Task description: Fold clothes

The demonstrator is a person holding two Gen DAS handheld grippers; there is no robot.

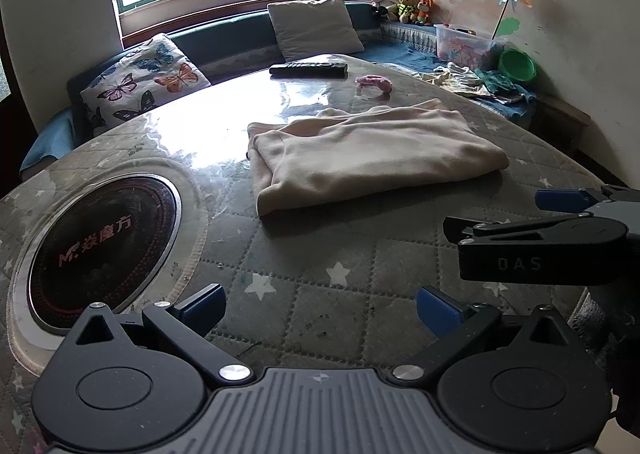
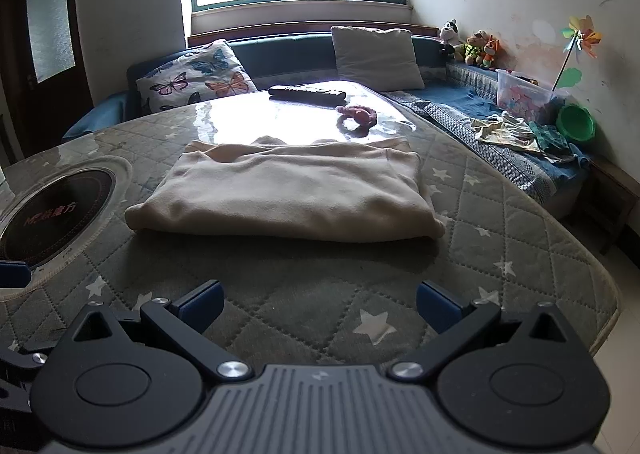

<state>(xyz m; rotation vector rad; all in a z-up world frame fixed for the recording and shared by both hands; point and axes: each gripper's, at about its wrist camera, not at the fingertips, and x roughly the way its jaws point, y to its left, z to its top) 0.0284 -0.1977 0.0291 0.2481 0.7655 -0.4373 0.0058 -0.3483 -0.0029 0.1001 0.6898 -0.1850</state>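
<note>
A cream garment [image 1: 360,152] [image 2: 288,190] lies folded into a thick rectangle on the quilted star-patterned table cover [image 1: 304,254] [image 2: 304,278]. My left gripper [image 1: 320,308] stands open over the bare cover, well short of the garment, with nothing between its blue pads. My right gripper [image 2: 319,304] is open too, a short way in front of the garment's near folded edge. The right gripper's black body with blue pads [image 1: 560,200] also shows at the right edge of the left wrist view. A blue pad [image 2: 14,274] of the left gripper shows at the left edge of the right wrist view.
A round built-in cooktop [image 1: 104,246] [image 2: 52,210] sits in the table at the left. Beyond the garment lie a pink hair tie [image 1: 374,83] [image 2: 358,116] and a black remote [image 1: 308,69] [image 2: 306,93]. Cushions, toys, a plastic box and loose clothes [image 2: 516,132] occupy the bench behind.
</note>
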